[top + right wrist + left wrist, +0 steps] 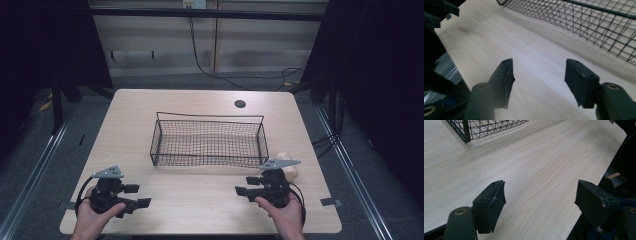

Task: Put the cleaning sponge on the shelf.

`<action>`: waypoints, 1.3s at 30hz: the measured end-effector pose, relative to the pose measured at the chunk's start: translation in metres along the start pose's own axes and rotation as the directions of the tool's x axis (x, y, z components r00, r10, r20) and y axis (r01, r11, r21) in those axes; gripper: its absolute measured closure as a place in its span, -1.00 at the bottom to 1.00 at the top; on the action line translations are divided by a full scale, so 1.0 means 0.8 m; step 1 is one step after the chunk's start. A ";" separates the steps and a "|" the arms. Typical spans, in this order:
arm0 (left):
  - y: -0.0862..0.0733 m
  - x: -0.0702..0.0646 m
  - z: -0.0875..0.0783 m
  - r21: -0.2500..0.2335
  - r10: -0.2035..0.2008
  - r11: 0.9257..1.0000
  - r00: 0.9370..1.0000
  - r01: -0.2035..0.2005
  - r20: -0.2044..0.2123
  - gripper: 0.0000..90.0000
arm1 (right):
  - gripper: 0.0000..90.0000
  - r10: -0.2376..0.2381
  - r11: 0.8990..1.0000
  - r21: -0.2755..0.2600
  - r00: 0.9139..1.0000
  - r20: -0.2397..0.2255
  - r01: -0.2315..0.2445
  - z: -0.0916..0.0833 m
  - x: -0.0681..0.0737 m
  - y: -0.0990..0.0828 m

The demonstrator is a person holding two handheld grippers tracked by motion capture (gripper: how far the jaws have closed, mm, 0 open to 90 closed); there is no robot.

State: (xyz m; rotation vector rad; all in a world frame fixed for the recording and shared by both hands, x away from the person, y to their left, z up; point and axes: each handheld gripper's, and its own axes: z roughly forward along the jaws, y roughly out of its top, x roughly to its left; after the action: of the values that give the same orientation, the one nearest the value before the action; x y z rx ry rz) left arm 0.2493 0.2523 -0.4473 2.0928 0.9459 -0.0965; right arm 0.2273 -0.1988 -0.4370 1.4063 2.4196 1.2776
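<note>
A black wire basket (207,142) stands in the middle of the light wooden table (200,210) with nothing visible inside it. My left gripper (137,195) rests near the front left corner, held by a hand, its jaws pointing right and wide apart over bare wood (540,187). My right gripper (246,185) sits near the front right, jaws pointing left, open with nothing between them (539,63). A pale cream lump (289,162) lies just behind the right gripper, beside the basket's right end and partly hidden by the gripper's grey plate.
The basket's corner (466,130) lies ahead of the left gripper, and its long side (586,22) runs along the right gripper's right. A round cable hole (240,104) sits at the back of the table. Cables trail on the floor beyond.
</note>
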 end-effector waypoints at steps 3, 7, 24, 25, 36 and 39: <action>0.000 0.000 0.001 0.004 0.002 1.000 1.000 -0.002 -0.001 -0.48 | -0.11 0.012 1.000 0.005 1.000 0.006 -0.012 -0.004 0.000 0.003; 0.000 0.001 0.001 0.009 0.001 1.000 1.000 -0.001 -0.005 -0.48 | -0.14 0.029 1.000 -0.001 0.999 0.013 -0.029 -0.008 0.001 0.008; -0.001 0.002 0.002 0.011 -0.005 1.000 1.000 0.005 -0.011 -0.48 | -0.24 0.039 0.999 0.007 0.999 0.020 -0.039 -0.043 -0.015 0.033; -0.001 0.002 0.003 0.013 -0.005 1.000 1.000 0.006 -0.014 -0.48 | -0.24 0.046 0.999 0.004 0.999 0.019 -0.046 -0.045 -0.016 0.034; -0.002 0.002 0.003 0.008 -0.009 1.000 1.000 0.009 -0.012 -0.48 | -0.30 0.100 0.993 0.052 0.994 0.055 -0.103 -0.073 -0.039 0.050; -0.002 0.001 0.002 0.012 -0.005 1.000 1.000 0.005 -0.009 -0.48 | -0.30 0.115 0.991 0.063 0.992 0.060 -0.119 -0.077 -0.046 0.053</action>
State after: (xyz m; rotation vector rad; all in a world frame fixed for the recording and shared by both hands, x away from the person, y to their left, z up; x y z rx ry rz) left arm 0.2496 0.2523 -0.4499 2.1037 0.9580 -0.0958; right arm 0.2516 -0.2543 -0.3799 1.6011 2.3968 1.1728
